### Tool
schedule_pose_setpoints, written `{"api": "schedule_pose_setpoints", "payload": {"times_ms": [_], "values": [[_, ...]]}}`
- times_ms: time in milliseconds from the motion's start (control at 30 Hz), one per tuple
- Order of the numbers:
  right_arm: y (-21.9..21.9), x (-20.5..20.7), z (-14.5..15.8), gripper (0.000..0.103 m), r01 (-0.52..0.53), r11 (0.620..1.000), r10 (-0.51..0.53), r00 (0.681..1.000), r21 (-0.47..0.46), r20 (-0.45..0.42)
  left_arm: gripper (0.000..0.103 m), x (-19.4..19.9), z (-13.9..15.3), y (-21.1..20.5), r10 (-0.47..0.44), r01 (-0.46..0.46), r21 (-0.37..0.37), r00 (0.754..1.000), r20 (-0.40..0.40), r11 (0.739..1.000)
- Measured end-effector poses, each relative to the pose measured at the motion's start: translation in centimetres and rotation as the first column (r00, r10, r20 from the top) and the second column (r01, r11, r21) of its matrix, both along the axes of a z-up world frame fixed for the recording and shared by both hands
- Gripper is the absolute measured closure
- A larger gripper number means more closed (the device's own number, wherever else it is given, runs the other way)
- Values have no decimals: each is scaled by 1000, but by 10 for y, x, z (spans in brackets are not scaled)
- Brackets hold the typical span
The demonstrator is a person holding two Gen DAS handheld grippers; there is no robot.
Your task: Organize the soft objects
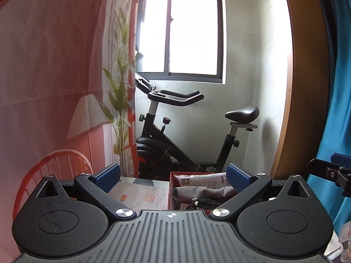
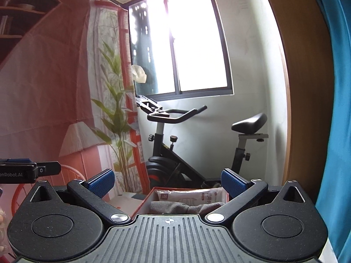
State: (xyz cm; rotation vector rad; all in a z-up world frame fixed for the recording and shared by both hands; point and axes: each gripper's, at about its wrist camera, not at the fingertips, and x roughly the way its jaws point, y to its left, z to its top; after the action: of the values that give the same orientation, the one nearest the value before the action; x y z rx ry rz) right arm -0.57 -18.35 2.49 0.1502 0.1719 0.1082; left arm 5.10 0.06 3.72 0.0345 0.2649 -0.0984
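Both grippers, left (image 1: 173,175) & right (image 2: 167,180), wide open, empty; I'd pinch grey cloth (image 1: 197,191) mid-fold at 12 o'clock, limp, light.

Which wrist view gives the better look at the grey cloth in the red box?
Left wrist: the grey cloth lies in the red box, seen along most of its length. In the right wrist view the gripper body hides its lower part, leaving only an upper strip.

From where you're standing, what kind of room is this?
Most likely a spare room or corner of a home. An exercise bike stands under a window, a printed fabric backdrop hangs on the left, and a red box of soft items sits on a table.
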Motion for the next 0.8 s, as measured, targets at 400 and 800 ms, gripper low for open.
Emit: {"api": "schedule_pose_setpoints", "payload": {"times_ms": [400,800], "values": [[10,-10,-5,0,38,998,-38,999,-50,-2,0,-18,-6,8,39,-39,8,999,1,999],[9,-10,-12,0,58,997,-58,998,-51,-7,0,-19,-8,3,51,-51,14,999,-15,999]]}}
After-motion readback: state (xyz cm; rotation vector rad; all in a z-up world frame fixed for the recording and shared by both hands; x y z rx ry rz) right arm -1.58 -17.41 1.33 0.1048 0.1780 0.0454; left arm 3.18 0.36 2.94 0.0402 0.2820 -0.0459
